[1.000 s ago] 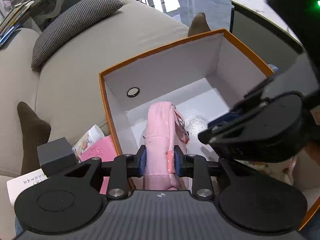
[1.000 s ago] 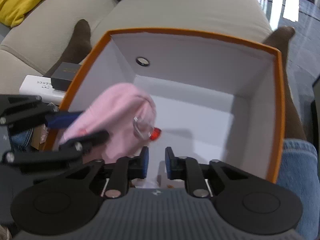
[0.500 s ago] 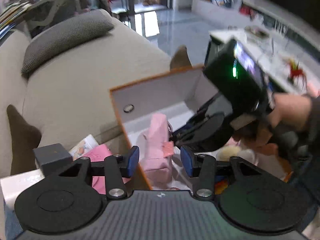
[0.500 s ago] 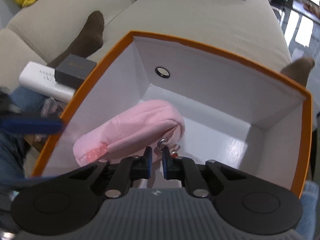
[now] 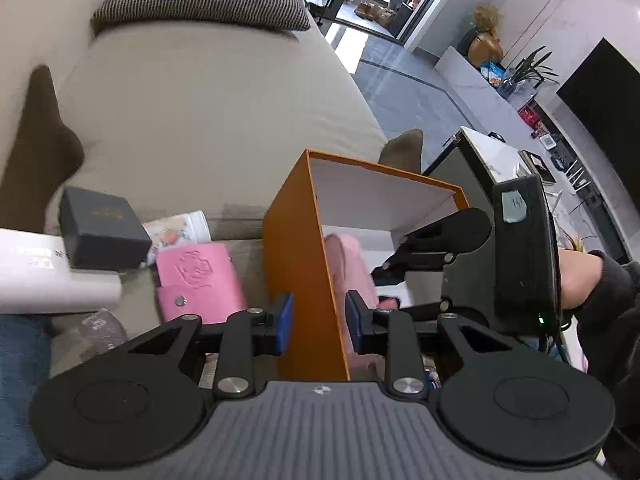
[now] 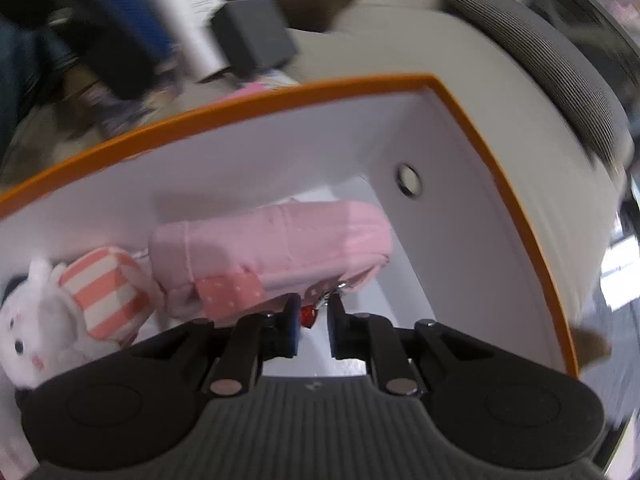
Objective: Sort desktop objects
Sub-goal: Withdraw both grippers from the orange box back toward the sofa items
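Left wrist view, left to right: a white carton, a dark grey gift box resting on it, a printed tube and a pink card wallet are seen lying on the sofa seat, outside the orange box. These are judged left to sort.

The left gripper is held wide apart, astride the orange box's wall; nothing is gripped.

Right wrist view, left to right: a white plush rabbit, a striped pouch and a pink fabric pouch are found inside the box, judged sorted. The right gripper is narrowly parted about a red charm; whether the charm is pinched cannot be told.

Writing: gold lettering on the gift box and print on the carton are noted, both illegible.
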### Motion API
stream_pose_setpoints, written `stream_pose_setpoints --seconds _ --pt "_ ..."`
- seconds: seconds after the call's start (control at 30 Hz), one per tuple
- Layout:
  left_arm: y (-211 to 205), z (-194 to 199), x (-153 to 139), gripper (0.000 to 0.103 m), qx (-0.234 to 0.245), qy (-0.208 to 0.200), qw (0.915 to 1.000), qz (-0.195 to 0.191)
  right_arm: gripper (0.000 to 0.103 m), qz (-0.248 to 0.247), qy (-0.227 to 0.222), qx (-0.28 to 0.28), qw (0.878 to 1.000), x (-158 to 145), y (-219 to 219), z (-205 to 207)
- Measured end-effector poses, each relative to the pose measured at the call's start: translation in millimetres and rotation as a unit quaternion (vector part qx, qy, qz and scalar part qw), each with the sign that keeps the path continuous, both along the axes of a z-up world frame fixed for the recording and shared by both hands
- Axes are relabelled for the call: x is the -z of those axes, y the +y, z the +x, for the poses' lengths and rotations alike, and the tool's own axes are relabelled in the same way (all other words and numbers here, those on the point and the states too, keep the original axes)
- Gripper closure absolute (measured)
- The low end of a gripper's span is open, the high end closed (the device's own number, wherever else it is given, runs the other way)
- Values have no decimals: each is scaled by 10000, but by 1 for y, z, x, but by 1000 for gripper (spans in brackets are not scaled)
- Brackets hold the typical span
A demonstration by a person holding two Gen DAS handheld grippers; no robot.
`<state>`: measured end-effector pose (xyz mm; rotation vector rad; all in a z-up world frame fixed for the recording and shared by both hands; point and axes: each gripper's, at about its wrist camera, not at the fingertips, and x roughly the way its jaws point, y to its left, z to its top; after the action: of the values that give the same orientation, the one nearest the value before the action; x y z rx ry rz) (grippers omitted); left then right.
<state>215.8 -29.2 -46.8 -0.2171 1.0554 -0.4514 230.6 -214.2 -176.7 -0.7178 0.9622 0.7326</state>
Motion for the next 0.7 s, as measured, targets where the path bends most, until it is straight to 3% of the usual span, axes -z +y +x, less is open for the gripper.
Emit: stream_pose_setpoints --seconds 0.27,0.57,0.7 --pt "0 0 15 86 93 246 9992 -312 85 67 -8 -548 9985 -2 19 -7" --pt "-4 1 17 89 182 263 9986 -417 90 331 324 199 9987 -12 29 4" --pt "-7 0 16 89 214 260 9982 -501 91 326 297 224 9988 -13 30 -6"
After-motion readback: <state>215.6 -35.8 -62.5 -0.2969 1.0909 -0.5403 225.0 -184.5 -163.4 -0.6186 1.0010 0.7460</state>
